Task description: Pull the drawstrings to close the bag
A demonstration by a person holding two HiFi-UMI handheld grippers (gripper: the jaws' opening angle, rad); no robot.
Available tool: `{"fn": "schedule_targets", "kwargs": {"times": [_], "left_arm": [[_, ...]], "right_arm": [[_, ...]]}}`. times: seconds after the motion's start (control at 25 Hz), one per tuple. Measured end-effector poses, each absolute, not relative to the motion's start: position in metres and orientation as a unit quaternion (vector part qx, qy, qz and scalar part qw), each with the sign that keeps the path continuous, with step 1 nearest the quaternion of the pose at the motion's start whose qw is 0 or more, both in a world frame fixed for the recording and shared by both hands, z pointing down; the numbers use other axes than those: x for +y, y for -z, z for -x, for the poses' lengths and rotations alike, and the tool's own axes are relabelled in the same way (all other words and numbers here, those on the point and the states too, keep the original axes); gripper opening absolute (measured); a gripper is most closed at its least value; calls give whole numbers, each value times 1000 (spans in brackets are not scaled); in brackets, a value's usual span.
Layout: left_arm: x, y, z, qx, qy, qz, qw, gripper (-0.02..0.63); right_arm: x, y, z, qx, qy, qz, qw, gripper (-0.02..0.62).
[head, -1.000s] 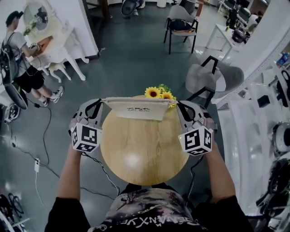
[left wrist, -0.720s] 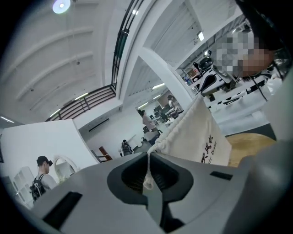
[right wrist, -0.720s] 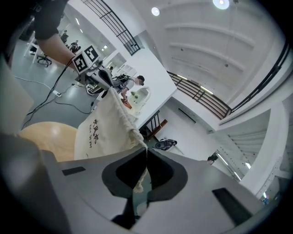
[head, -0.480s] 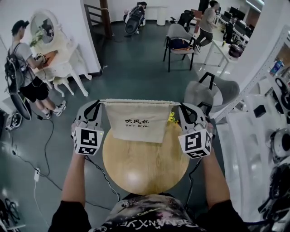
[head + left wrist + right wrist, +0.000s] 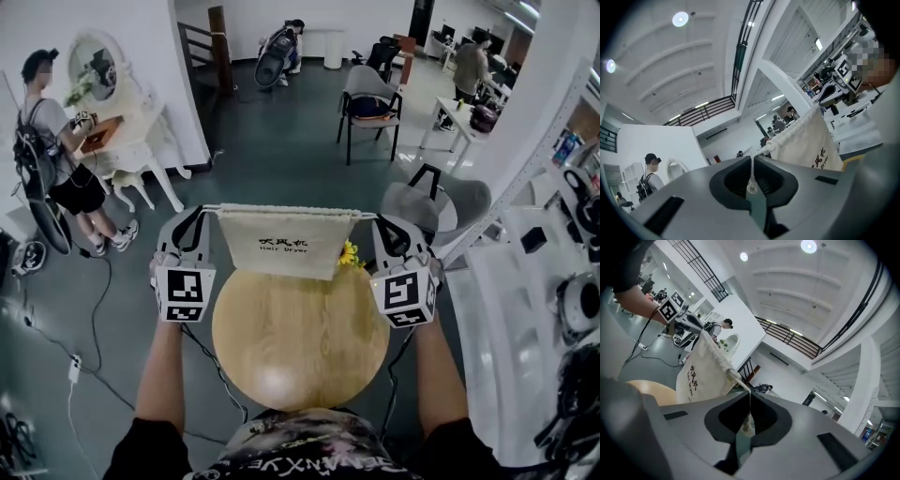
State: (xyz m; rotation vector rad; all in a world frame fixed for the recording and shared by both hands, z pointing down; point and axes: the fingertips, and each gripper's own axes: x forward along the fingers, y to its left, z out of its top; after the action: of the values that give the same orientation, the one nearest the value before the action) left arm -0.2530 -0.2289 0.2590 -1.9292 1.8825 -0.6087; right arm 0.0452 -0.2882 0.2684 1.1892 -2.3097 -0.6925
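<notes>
bag (image 5: 286,246): hangs stretched between both grippers' fingers (image 5: 190,228), above the table (image 5: 300,347).
left gripper (image 5: 199,214): clamped on left cord (image 5: 751,178).
right gripper (image 5: 377,223): clamped on right cord (image 5: 748,414).
risk: an uneven pull could slip a thin cord free, dropping the bag.

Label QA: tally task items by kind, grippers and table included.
Cream cloth drawstring bag: 1
White drawstring ends: 2, left drawstring, right drawstring
Grey two-jaw grippers: 2, left gripper, right gripper
Round wooden table: 1
Total: 6
</notes>
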Motion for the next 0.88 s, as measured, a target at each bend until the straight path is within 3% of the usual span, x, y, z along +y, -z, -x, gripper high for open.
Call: {"fn": "schedule_targets", "kwargs": {"times": [0.88], "left_arm": [[-225,-222,284,712,168,660,173,34]], "right_arm": [[-296,-231,-73,-835,211,-473,187,8]]}}
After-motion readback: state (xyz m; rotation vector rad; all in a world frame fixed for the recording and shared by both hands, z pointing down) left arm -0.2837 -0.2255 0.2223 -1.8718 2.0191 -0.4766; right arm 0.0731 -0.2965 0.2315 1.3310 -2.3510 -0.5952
